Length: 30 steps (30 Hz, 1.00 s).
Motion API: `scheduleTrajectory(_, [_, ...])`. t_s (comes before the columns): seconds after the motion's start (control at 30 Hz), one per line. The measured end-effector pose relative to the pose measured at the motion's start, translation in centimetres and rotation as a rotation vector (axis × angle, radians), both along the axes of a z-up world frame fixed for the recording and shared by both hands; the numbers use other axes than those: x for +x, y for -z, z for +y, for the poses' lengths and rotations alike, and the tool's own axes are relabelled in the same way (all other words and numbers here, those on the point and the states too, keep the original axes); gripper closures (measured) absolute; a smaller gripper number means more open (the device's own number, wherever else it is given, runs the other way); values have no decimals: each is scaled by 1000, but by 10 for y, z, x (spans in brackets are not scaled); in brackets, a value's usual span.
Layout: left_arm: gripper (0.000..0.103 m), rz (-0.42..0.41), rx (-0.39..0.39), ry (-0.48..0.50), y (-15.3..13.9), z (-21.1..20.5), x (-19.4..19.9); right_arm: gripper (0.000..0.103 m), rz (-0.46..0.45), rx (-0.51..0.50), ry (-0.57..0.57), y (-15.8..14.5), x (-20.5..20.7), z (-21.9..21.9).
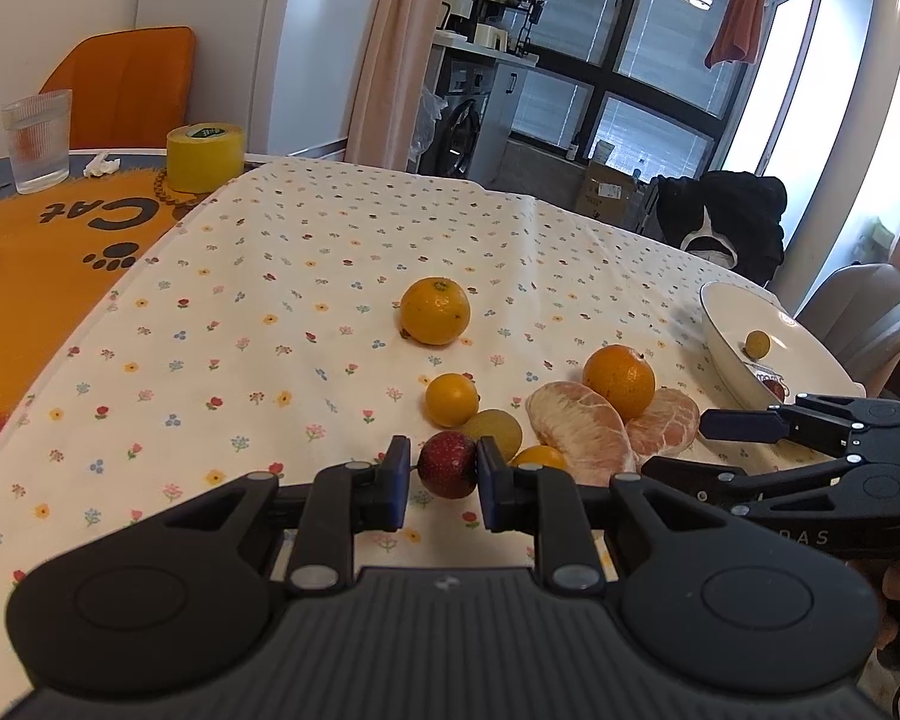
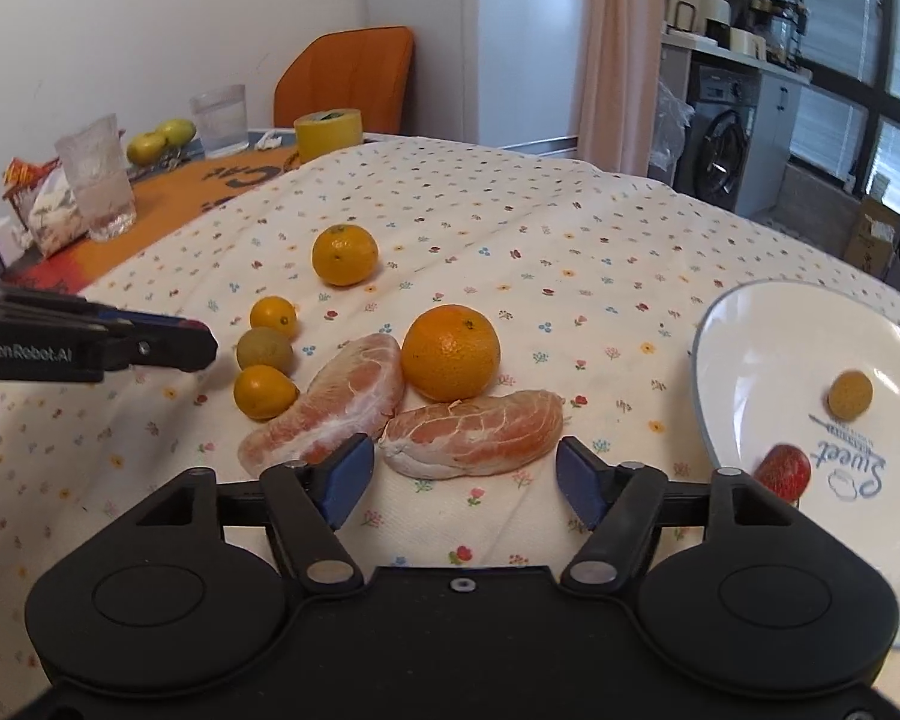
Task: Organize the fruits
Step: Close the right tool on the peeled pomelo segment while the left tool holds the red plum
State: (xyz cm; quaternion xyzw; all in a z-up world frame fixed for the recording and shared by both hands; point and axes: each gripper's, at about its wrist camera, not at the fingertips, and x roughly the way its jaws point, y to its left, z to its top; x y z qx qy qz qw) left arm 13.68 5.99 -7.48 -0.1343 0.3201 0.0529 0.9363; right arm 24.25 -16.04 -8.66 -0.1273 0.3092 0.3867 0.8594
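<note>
So, at the far left of the right wrist view sits a clear glass (image 2: 99,180), and a yellow tape roll (image 2: 328,133) stands a bit further along at the top. Neither is part of the job.

Below them, the left gripper (image 1: 442,474) is pinched shut on a small red fruit (image 1: 448,464). It may be lifted just off the flowered cloth (image 1: 306,276), but from this angle I cannot be sure. Just beyond it lie a greenish round fruit (image 1: 495,432) and a small yellow one (image 1: 451,399).

In the middle of the right wrist view, two peeled pomelo pieces (image 2: 474,433) lie on the cloth with a big orange (image 2: 451,351) touching them from behind. The right gripper (image 2: 459,474) is wide open and holds nothing. The nearer pomelo piece lies right in front of it, and its long side runs across the picture, left to right, so the two fingers stand past its ends.

At the right edge is the white plate (image 2: 750,324), with a brownish little fruit (image 2: 850,394) and a red one (image 2: 783,471) already on it. The plate lies to the right of both grippers, and the right one is nearer to it. I think the red fruit has to cross over the pomelo to get there.
</note>
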Motion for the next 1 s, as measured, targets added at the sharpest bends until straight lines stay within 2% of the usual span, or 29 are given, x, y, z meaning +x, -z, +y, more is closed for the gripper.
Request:
scheduleTrajectory(0.33, [82,-3,-5,-16,-1,5,-3,31,-28,-21,-38,5,8,9])
scheduleTrajectory(0.43, [82,-8,-4,-16,-2,6,-3,23,-48,-36,-31,5,11,12])
scheduleTrajectory(0.5, [82,-10,-3,-16,-3,6,-3,22,-39,-31,-27,6,15,12])
scheduleTrajectory(0.63, [82,-11,-4,-22,-4,8,-4,23,-40,-30,-33,6,15,12])
scheduleTrajectory(0.7, [82,-14,-5,-21,-5,8,-5,29,-54,-36,-44,6,13,13])
scheduleTrajectory(0.73, [82,-16,-5,-20,-5,8,-5,36,-42,-32,-61,5,12,12])
scheduleTrajectory(1.0, [82,-37,3,-10,-13,4,-11,38,-12,-13,-61,1,4,7])
